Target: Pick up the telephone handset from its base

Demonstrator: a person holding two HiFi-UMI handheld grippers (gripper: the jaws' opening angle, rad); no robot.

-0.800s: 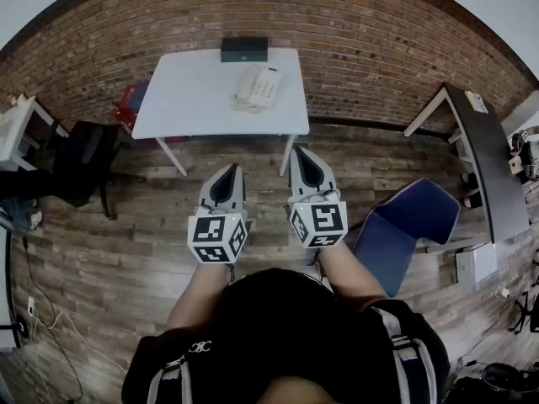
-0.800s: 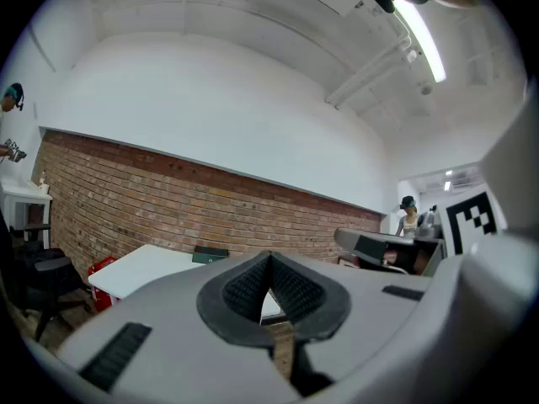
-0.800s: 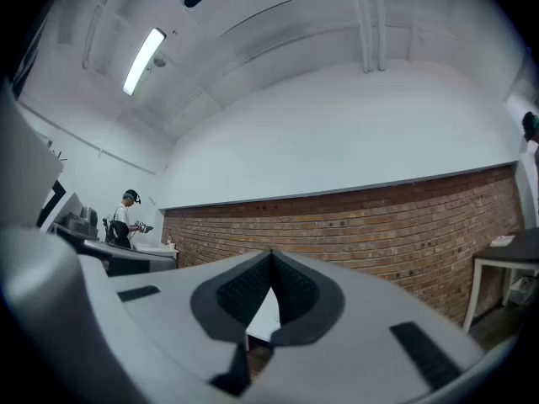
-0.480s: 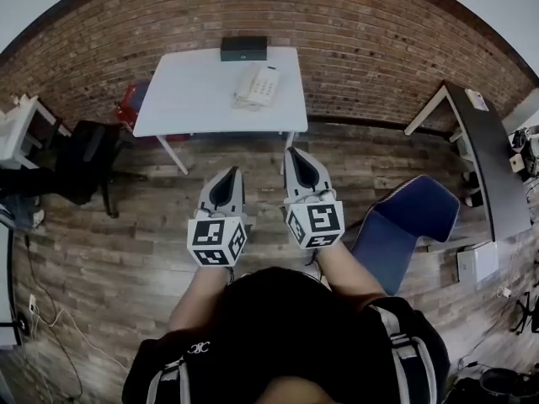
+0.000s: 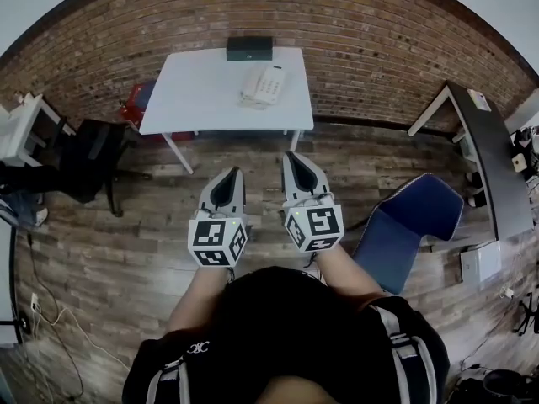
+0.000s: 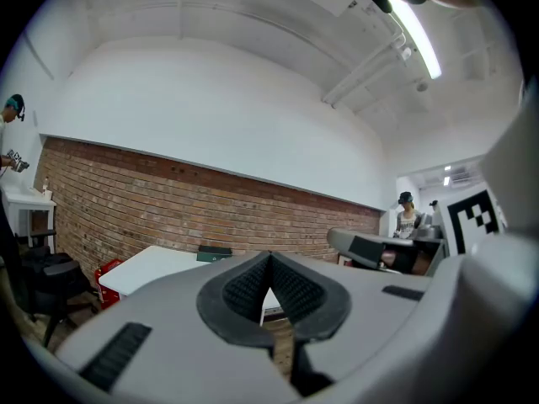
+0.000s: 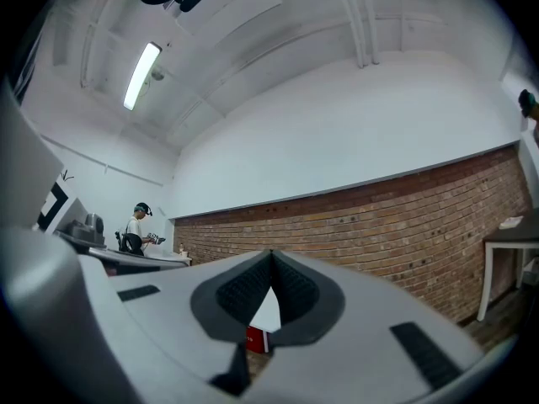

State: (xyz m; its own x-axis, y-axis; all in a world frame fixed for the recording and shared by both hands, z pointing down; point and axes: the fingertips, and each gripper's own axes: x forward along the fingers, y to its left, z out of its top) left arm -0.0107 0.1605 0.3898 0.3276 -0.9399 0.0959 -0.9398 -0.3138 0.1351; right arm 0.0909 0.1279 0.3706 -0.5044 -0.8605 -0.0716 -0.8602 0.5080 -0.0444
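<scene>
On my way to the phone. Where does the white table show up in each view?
Head view: white table at top centre, against the brick wall.
Left gripper view: lower left, beside the left claw, under the wall.
Right gripper view: probably the white sliver in the gap below the right claw tips; the rest is hidden.
Shared landmark: the brick wall, seen in all three.

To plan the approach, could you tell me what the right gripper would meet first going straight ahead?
The right gripper would probably reach the white table first, at its front edge; depth unclear.
</scene>
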